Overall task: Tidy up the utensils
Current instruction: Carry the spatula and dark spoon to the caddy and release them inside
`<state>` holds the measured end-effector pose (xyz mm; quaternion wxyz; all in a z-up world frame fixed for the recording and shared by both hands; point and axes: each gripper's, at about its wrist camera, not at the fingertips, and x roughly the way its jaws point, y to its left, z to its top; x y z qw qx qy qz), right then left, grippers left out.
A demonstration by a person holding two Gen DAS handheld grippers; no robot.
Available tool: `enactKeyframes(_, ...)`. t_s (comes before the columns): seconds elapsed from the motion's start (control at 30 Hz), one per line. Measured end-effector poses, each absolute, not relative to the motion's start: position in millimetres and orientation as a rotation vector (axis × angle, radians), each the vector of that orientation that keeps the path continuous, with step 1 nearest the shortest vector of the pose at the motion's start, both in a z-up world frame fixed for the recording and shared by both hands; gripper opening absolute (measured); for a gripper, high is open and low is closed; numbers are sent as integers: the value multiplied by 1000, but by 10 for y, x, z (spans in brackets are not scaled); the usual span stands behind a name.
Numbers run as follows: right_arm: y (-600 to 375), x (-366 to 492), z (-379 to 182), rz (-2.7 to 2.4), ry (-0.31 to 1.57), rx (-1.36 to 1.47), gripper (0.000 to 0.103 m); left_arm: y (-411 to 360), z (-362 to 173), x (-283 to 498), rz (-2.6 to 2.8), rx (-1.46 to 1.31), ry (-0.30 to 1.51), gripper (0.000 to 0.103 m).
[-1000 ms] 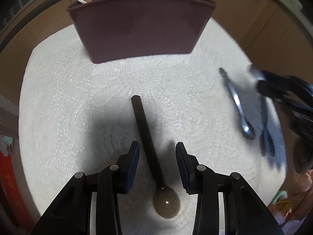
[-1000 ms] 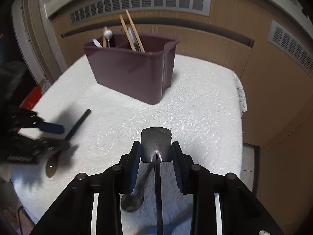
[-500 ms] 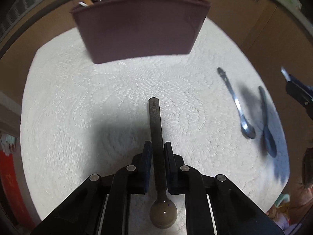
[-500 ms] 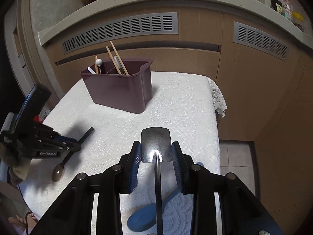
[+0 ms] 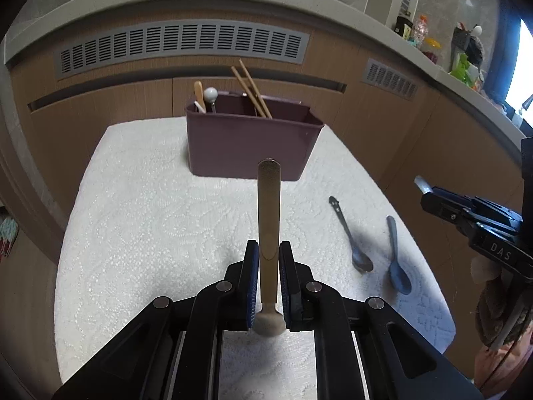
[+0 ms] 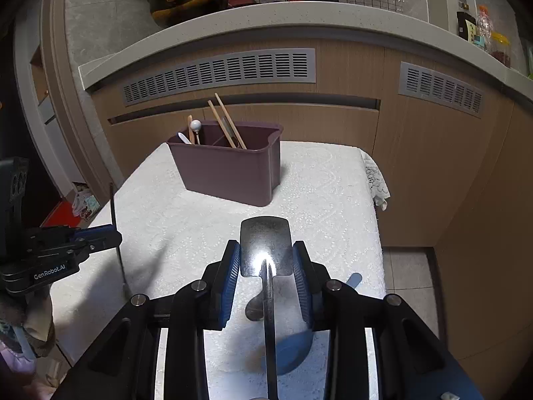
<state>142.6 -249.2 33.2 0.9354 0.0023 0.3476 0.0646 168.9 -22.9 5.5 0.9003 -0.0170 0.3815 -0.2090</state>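
Two utensils are already off the table, one in each gripper. On the left, the left gripper (image 5: 269,268) has its jaws drawn in tight on the handle of a brown spoon (image 5: 268,213), bowl tucked back between the finger bases and the handle jutting forward toward the purple caddy (image 5: 250,146). That caddy stands at the far end of the white lace tablecloth (image 5: 150,220), with chopsticks (image 5: 251,88) and a few other handles already upright in its compartments. Right of the brown spoon, a steel spoon (image 5: 349,233) and a blue spoon (image 5: 396,256) lie side by side on the cloth, not yet collected. Furthest right, the right gripper (image 6: 266,260) clamps the broad flat end of a metal utensil (image 6: 265,246); its working end is hidden below.

Risks, as a judgement: the brown spoon is pinched on a slim handle and could pivot or slip when tipped over the caddy; both long handles could snag the chopsticks or the caddy rim, or the two grippers could collide there.

Readable writing: "GenRobot.AI" on the left gripper's side in the right view, "DAS" on the right gripper's body in the left view.
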Motion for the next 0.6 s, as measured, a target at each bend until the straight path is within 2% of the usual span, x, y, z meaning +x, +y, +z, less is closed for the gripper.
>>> enactKeyframes(0.6,-2371,1325,552,134,649,-25,30,-238,361,1574,-458,-32,713,13)
